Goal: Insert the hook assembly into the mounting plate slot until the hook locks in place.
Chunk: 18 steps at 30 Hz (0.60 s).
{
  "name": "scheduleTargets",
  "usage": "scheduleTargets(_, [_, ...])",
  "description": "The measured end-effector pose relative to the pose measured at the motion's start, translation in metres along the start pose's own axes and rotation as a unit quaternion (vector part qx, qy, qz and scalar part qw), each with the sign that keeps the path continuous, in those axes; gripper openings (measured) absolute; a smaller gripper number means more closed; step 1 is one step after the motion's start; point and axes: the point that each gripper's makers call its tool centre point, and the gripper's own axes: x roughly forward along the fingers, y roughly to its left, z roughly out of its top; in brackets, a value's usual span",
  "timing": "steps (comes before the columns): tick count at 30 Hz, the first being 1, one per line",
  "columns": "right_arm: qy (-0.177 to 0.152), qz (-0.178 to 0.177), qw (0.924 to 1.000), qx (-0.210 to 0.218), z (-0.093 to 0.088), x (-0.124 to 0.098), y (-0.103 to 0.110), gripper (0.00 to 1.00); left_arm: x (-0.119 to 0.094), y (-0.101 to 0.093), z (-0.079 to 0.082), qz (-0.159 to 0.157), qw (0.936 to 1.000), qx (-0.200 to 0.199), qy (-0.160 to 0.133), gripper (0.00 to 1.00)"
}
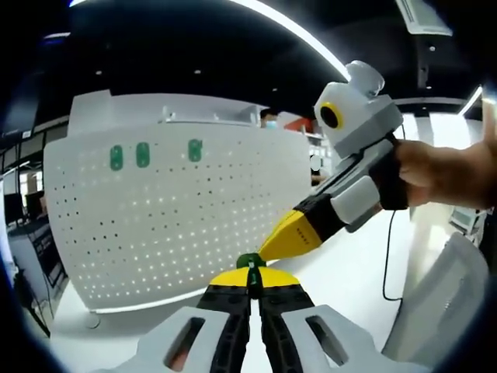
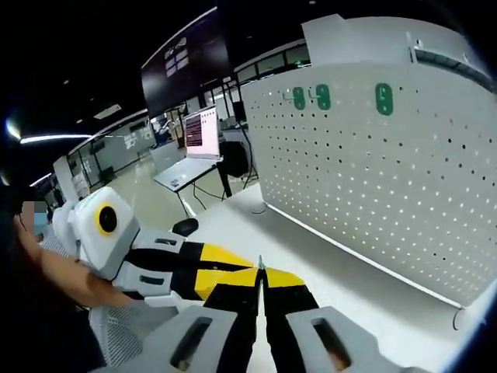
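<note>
1. The hook assembly (image 1: 250,261) is a small green piece pinched at the tips of the left gripper (image 1: 250,289), whose jaws are pressed together on it. It is in the air, near the camera and well apart from the board.

2. In the right gripper view a thin pale tip (image 2: 261,264) stands up just where that gripper's jaws meet. It may be part of the same piece, but it is too small to tell.

3. The right gripper (image 2: 260,291) has its jaws pressed together. Whether they pinch anything cannot be told. In the left gripper view it comes in from the right, its yellow tip touching or just beside the green piece.

4. The mounting plate (image 1: 178,217), a white perforated board, stands upright on the white table (image 1: 349,272), far behind the two grippers. Three green hooks (image 1: 142,155) already sit in a row near its top edge.

5. The step in hand appears to be settling the piece between the two tools before carrying it to the board. The insertion itself has not begun.

6. To do it well, I would:
   - keep the left pinch firm so the piece does not twist;
   - turn its locking end toward the board;
   - aim for a free slot beside the three seated hooks;
   - approach square to the board's face;
   - push until it seats like its neighbours.

7. The main risk is the small piece slipping or rotating in the tips while both tools touch it.
</note>
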Motion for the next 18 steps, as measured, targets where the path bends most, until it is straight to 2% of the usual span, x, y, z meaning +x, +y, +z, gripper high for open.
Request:
scheduleTargets(11, [-0.004, 0.004, 0.9999, -0.009, 0.0009, 0.0009, 0.0006, 0.00, -0.0003, 0.0011, 0.0000, 0.003, 1.0000, -0.003, 0.000, 0.02])
scheduleTargets(18, [-0.008, 0.010, 0.9997, -0.020, 0.0027, 0.0023, 0.0008, 0.02, 0.0009, -0.0039, 0.0005, -0.001, 0.9999, 0.011, 0.001, 0.02])
